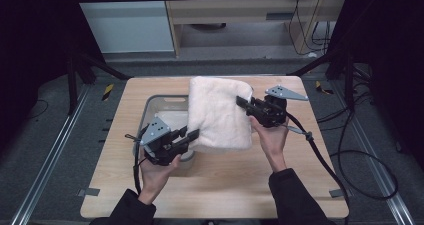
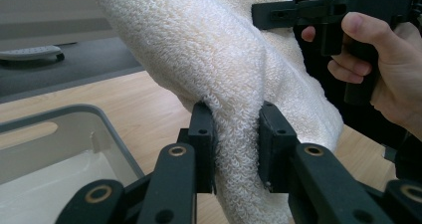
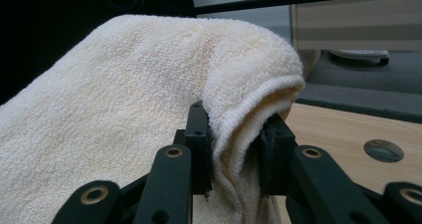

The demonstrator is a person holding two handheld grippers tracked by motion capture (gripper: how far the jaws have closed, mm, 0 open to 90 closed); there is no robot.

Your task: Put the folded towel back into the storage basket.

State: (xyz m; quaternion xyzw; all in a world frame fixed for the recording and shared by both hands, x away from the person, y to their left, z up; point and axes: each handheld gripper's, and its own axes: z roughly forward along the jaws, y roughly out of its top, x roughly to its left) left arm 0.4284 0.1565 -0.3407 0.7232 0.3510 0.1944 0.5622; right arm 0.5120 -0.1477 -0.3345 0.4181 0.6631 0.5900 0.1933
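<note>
One grey plastic bin [image 1: 150,107] sits on the wooden table [image 1: 225,185], holding what looks like more pale cloth. I hold one cream towel [image 1: 220,115] folded above it, long axis running away from me, my left gripper [image 1: 192,134] pinching its near corner and my right gripper [image 1: 243,104] its far edge.

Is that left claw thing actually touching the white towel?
Touching. The left gripper view shows the left gripper with both black jaws pressed into the towel, a fold of cloth pinched between them.
</note>
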